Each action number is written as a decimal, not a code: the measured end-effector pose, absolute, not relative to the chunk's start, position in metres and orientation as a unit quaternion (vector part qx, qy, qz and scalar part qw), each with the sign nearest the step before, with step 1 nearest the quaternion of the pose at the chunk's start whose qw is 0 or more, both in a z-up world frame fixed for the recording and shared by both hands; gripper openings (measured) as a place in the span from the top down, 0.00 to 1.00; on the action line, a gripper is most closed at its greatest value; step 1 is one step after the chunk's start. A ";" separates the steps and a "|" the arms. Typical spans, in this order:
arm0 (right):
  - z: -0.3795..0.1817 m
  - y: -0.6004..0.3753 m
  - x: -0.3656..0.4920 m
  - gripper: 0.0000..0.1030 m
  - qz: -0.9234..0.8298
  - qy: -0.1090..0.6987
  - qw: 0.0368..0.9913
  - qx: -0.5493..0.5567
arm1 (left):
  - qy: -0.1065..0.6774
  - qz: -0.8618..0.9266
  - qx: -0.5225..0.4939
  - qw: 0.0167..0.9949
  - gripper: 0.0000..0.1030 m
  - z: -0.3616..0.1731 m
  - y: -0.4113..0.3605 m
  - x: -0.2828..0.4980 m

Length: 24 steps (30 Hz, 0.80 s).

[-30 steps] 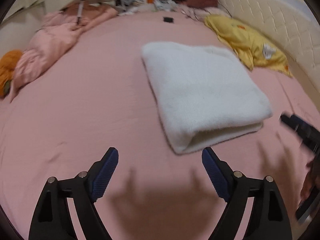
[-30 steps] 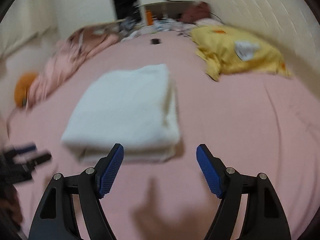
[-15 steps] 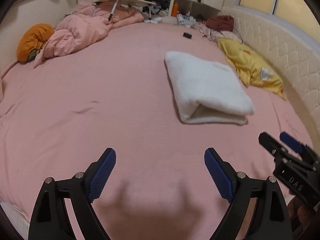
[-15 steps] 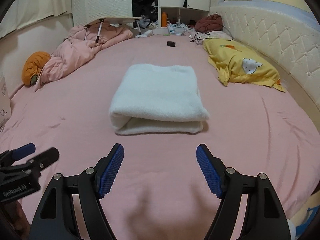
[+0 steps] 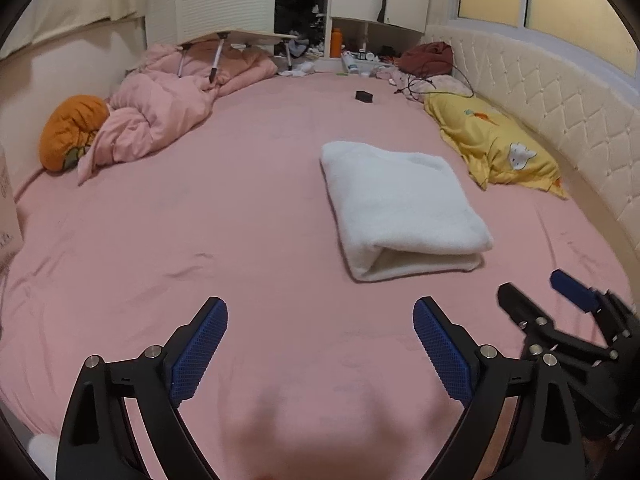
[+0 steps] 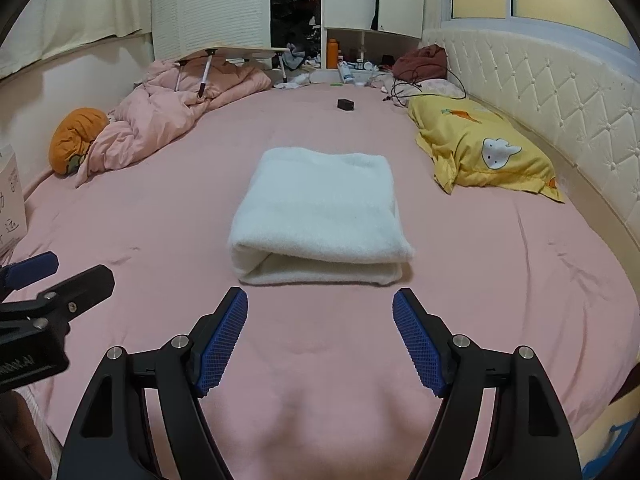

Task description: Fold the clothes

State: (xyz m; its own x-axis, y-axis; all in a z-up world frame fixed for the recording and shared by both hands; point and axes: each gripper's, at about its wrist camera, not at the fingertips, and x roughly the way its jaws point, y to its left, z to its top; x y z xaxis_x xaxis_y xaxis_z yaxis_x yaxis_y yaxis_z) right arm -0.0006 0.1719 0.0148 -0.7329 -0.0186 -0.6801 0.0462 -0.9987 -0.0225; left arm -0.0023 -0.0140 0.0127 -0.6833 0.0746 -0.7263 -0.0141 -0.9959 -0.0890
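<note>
Pulling back toward the bed's (image 6: 500, 300) near edge, both grippers, left (image 5: 320, 344) and right (image 6: 320, 332), have withdrawn with jaws wide and empty. Behind them the folded white garment (image 6: 320, 216) lies mid-bed, suggesting this fold is finished.

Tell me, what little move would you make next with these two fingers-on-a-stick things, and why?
Probably just set them down or fetch another garment. The white garment already lies folded in a neat rectangle on the pink bed, and both the left gripper and right gripper are open, empty and short of it.
</note>
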 end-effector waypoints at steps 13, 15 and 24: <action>0.021 0.178 -0.001 0.27 -0.935 0.021 0.021 0.354 | -0.026 0.932 -0.362 -0.004 0.07 0.022 -0.016 0.005; 0.021 0.179 -0.001 0.27 -0.935 0.020 0.022 0.354 | -0.026 0.942 -0.335 -0.018 0.05 0.028 -0.019 0.010; 0.021 0.184 -0.003 0.27 -0.935 0.016 0.027 0.354 | -0.014 0.929 -0.364 -0.074 0.00 0.015 -0.025 0.002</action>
